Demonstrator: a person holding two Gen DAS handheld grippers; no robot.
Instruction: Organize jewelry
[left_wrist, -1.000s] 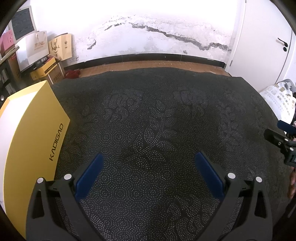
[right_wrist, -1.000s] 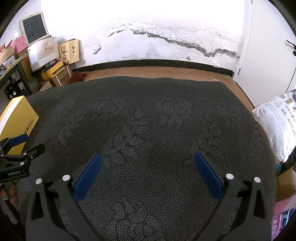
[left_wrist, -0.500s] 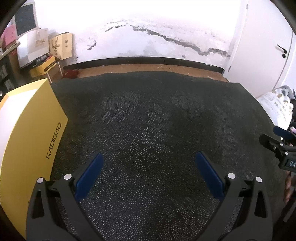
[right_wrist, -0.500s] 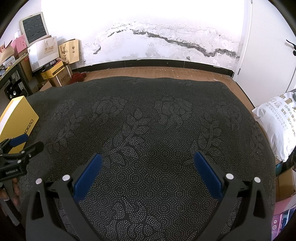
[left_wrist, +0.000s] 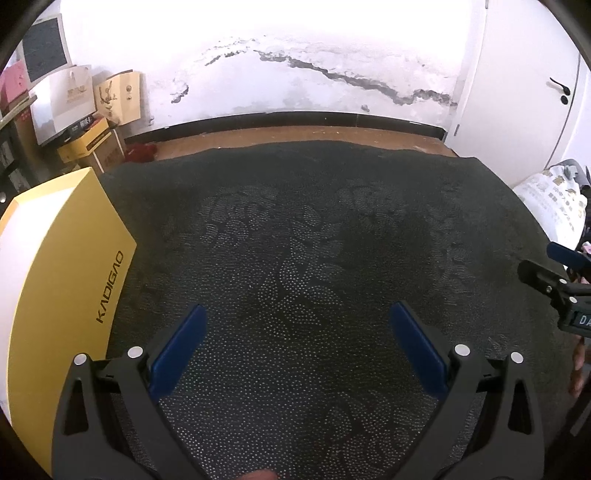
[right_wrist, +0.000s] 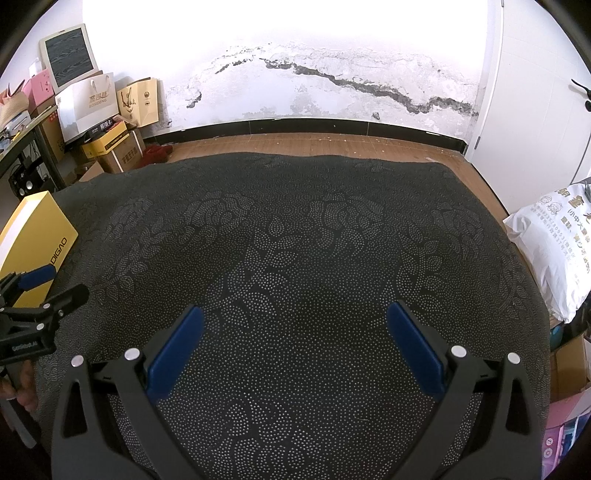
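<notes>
the left gripper (left_wrist: 295, 332) has eased right, away from the yellow box (left_wrist: 59, 295); the right gripper (right_wrist: 295, 332) has hardly moved. both spread wide, holding nothing, over the dark cloth (right_wrist: 295, 240).

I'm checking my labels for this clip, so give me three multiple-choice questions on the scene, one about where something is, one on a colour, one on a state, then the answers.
1. Where is the yellow box relative to the left gripper?
A. To its left
B. To its right
C. Between its fingers

2. What colour are the gripper pads?
A. Red
B. Blue
C. White

3. How does the right gripper stand?
A. Shut on a ring
B. Shut on nothing
C. Open, holding nothing

Answers: 1 A, the box lies at the left edge of the dark cloth in the left wrist view. 2 B, both pads show blue on black fingers. 3 C, its fingers stand wide apart with only cloth between them.
</notes>
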